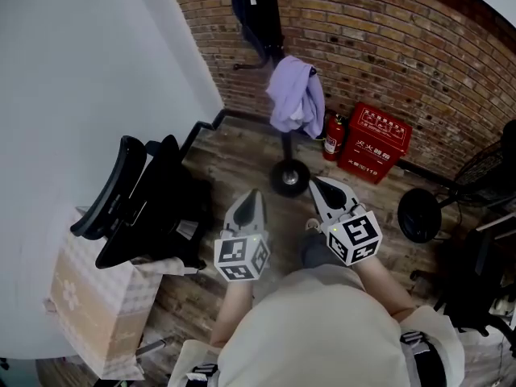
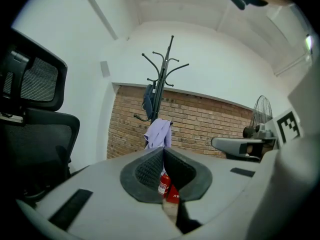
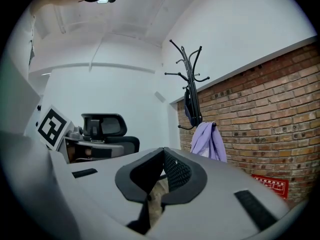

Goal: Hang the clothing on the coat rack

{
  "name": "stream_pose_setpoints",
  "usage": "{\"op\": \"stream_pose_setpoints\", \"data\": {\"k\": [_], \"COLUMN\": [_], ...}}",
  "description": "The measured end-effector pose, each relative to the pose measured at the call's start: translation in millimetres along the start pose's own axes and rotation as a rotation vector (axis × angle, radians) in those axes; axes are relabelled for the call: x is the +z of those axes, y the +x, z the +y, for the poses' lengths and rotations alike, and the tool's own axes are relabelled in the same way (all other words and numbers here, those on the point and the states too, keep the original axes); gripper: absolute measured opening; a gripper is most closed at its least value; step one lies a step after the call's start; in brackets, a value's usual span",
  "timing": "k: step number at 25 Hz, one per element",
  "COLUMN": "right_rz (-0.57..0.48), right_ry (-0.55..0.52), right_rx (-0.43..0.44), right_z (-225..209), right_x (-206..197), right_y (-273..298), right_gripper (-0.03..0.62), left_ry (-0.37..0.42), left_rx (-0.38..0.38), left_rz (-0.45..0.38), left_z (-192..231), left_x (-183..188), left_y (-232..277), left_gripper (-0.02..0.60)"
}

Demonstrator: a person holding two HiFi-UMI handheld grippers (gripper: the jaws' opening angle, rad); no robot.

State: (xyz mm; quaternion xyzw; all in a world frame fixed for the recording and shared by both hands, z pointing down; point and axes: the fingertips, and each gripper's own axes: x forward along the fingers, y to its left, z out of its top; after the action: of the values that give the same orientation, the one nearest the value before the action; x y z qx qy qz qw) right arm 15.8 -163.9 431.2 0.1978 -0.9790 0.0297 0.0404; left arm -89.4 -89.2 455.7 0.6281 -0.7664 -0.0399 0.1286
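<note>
A lilac garment (image 1: pixel 296 95) hangs from a low hook of the black coat rack (image 1: pixel 263 22), which stands on a round base (image 1: pixel 289 177) before the brick wall. A dark garment (image 1: pixel 244 8) hangs higher on the same pole. The lilac garment (image 2: pixel 159 132) and the rack (image 2: pixel 162 79) show straight ahead in the left gripper view, and the garment (image 3: pixel 208 141) and rack (image 3: pixel 190 89) also in the right gripper view. My left gripper (image 1: pixel 252 197) and right gripper (image 1: pixel 321 185) are side by side, short of the rack, both shut with nothing between the jaws.
A black office chair (image 1: pixel 149 208) stands at the left by the white wall, with a cardboard box (image 1: pixel 93 305) below it. A red fire extinguisher (image 1: pixel 332 135) and a red extinguisher box (image 1: pixel 373 142) sit by the brick wall. A floor fan (image 1: pixel 476 185) is at the right.
</note>
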Motion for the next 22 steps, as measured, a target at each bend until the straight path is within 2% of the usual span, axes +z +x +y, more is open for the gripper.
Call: {"op": "stream_pose_setpoints", "data": {"k": [22], "right_rz": [-0.026], "right_ry": [0.005], "right_rx": [0.031], "right_z": [3.7], "right_x": [9.0], "right_y": [-1.5], "right_gripper": [-0.002], "left_ry": [0.018], "left_rx": [-0.013], "left_rz": [0.033], "left_z": [-6.1], "left_x": [-1.9], "left_y": [1.6], "left_gripper": [0.005]}}
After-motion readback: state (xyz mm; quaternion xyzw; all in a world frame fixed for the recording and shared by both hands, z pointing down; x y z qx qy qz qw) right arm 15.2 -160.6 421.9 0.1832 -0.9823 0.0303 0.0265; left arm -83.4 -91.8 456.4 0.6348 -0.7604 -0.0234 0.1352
